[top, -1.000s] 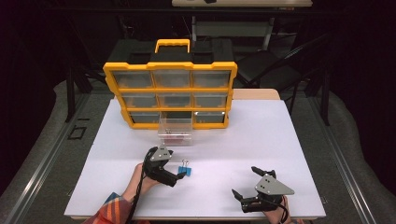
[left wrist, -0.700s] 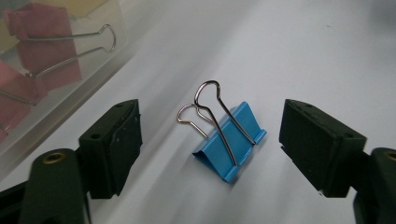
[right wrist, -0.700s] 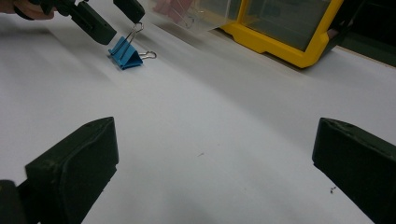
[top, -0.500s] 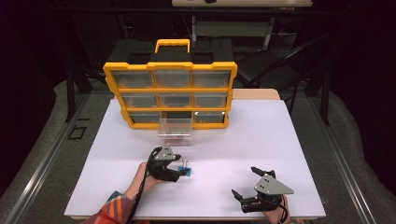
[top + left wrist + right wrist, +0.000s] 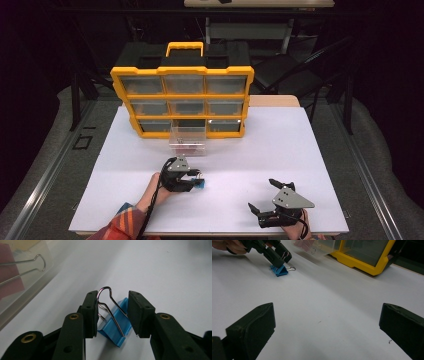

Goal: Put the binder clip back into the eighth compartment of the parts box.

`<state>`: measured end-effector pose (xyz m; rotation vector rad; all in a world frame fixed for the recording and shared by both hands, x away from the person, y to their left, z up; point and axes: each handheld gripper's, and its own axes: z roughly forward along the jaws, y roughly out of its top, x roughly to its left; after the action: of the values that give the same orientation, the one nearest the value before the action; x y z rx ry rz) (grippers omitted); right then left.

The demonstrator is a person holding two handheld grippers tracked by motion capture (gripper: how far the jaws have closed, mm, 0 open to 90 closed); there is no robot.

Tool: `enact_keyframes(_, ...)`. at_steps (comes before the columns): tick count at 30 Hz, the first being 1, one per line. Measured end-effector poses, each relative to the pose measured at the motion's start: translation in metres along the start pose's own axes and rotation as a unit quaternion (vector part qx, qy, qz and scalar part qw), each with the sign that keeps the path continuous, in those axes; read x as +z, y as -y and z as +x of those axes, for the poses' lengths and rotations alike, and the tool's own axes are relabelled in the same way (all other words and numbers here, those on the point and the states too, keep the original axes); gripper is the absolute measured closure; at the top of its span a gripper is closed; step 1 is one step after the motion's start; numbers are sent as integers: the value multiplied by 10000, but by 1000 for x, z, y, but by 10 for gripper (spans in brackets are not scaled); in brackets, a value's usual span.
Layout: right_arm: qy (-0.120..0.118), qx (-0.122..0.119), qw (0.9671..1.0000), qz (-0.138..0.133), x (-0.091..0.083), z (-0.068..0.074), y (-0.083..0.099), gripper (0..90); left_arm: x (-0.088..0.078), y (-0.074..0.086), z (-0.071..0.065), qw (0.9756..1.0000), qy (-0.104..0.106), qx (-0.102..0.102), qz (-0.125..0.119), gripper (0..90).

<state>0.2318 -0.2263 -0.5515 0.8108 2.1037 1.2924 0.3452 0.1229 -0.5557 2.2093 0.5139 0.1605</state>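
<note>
**On the table: blue binder clip straddled by the left gripper**

Near the front-left of the white table (image 5: 310, 150), a blue binder clip (image 5: 117, 323) is seen lying on its side with its wire handles raised. The left gripper (image 5: 112, 313) is set around those handles, jaws partly open: one handle loop is touched by one jaw, while a gap is left at the other jaw. Nothing is clamped yet. In the high view the same gripper (image 5: 192, 181) is held low at the clip (image 5: 200, 184).

The right gripper (image 5: 265, 200) is held wide open and empty near the table's front edge, well apart from the clip.

A clear drawer (image 5: 188, 140) is pulled out of the yellow organiser (image 5: 182, 95) and set on the table before it; a pink clip (image 5: 11, 272) with wire handles is seen inside.

Risks, as judged: if the jaws are closed on the springy wire loops alone, the handles could be folded or slipped out and the clip flicked sideways. Only thin wire is offered for grip, so the clip could be rotated or dropped during a lift. A low approach could also push the clip along the smooth table.
</note>
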Motion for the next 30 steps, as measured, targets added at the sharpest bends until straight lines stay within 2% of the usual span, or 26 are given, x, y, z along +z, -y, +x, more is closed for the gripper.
enact_keyframes(9, 3, -7, 10000, -8, 0, 0, 0, 0, -5, 1, -1, 9996, 182, 110, -165, 711)
enact_keyframes(12, 5, -12, 10000, -14, -1, 0, 0, 0, -8, 0, -1, 9989, 398, 166, -168, 759)
enact_keyframes(15, 6, -12, 10000, -18, -1, 0, 0, 0, -12, 0, -5, 9982, 500, 293, -159, 811)
enact_keyframes(18, 2, -13, 10000, -27, -1, 0, -1, 0, -14, 0, -8, 9979, 462, 431, -135, 842)
enact_keyframes(23, 4, -15, 10000, -13, 0, 1, 0, 0, -17, 1, -9, 9975, 481, 458, -227, 862)
enact_keyframes(25, 15, -20, 10000, -7, 0, 0, 0, 0, -18, 0, -11, 9978, 361, 500, -241, 882)
enact_keyframes(30, 10, -18, 10000, -13, 0, 0, 0, 0, -21, 1, -13, 9977, 257, 533, -337, 882)
